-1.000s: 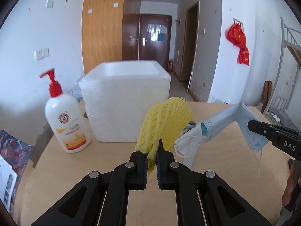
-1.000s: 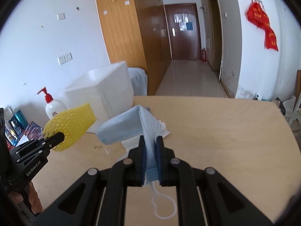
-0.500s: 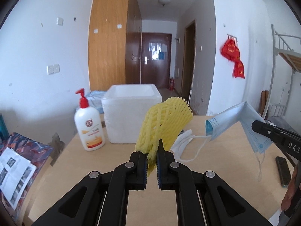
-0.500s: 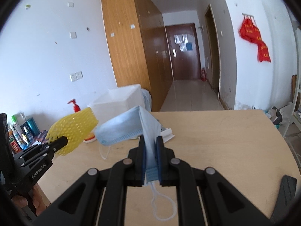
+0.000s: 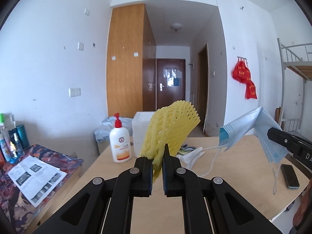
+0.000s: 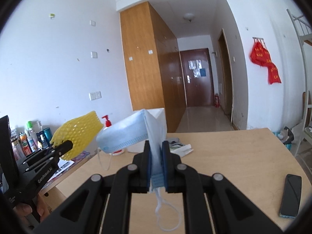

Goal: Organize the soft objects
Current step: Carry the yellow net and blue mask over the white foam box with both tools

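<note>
On the far left, bottles [image 5: 11,136] stand against the wall above a printed leaflet [image 5: 34,177] lying on a patterned cloth. On the wooden table [image 5: 234,185], a white pump bottle with a red nozzle [image 5: 119,142] stands just beside a white foam box [image 5: 138,128]. In front of them the left gripper [image 5: 157,161] is clamped on the lower edge of a yellow foam fruit net [image 5: 171,128], which fans up above the table. A white folded item [image 5: 192,155] lies on the table behind it. Further right, the right gripper [image 6: 156,152] pinches a light blue face mask [image 6: 132,134] held in the air, its ear loops dangling. A dark phone [image 5: 290,178] lies near the table's right edge.
</note>
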`<state>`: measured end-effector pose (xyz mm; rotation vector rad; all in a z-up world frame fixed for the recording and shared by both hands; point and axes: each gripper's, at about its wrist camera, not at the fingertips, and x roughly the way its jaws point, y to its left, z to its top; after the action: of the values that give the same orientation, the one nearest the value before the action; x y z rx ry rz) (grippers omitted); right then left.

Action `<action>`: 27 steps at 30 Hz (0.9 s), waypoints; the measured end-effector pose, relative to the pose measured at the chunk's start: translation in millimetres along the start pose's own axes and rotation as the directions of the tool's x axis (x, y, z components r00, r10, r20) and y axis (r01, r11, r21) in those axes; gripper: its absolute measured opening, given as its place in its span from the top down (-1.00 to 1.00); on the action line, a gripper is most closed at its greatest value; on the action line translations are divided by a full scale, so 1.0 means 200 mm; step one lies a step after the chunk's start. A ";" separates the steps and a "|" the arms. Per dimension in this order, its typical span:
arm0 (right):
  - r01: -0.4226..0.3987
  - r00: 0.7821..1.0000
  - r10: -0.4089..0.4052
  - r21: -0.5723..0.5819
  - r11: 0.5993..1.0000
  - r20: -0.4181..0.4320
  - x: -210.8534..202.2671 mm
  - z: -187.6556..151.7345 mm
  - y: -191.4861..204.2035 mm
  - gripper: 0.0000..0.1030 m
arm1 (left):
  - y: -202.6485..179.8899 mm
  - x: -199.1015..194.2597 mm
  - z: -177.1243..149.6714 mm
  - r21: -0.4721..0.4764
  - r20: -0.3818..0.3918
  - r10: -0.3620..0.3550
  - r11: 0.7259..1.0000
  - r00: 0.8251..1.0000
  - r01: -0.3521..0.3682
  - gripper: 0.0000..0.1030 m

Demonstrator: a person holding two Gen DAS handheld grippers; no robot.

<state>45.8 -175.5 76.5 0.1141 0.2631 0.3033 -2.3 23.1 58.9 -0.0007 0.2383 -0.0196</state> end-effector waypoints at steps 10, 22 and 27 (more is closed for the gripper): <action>-0.018 1.000 0.018 -0.019 1.000 0.022 -0.05 -0.04 0.04 0.75 | 0.07 -0.14 -0.05 -0.010 0.036 0.038 0.999 0.999 -0.038 0.85; -0.048 0.999 0.049 -0.048 0.998 0.018 -0.02 -0.03 0.09 0.75 | 0.06 -0.15 -0.05 -0.003 0.041 0.074 0.997 0.996 -0.074 0.85; -0.055 0.998 0.055 -0.050 0.997 0.002 0.03 -0.03 0.10 0.75 | 0.07 -0.10 -0.03 -0.013 0.034 0.096 0.995 0.995 -0.096 0.85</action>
<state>44.0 -153.4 72.2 0.0723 0.2496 0.3638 -22.0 38.1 57.3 -0.0005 0.2036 0.0777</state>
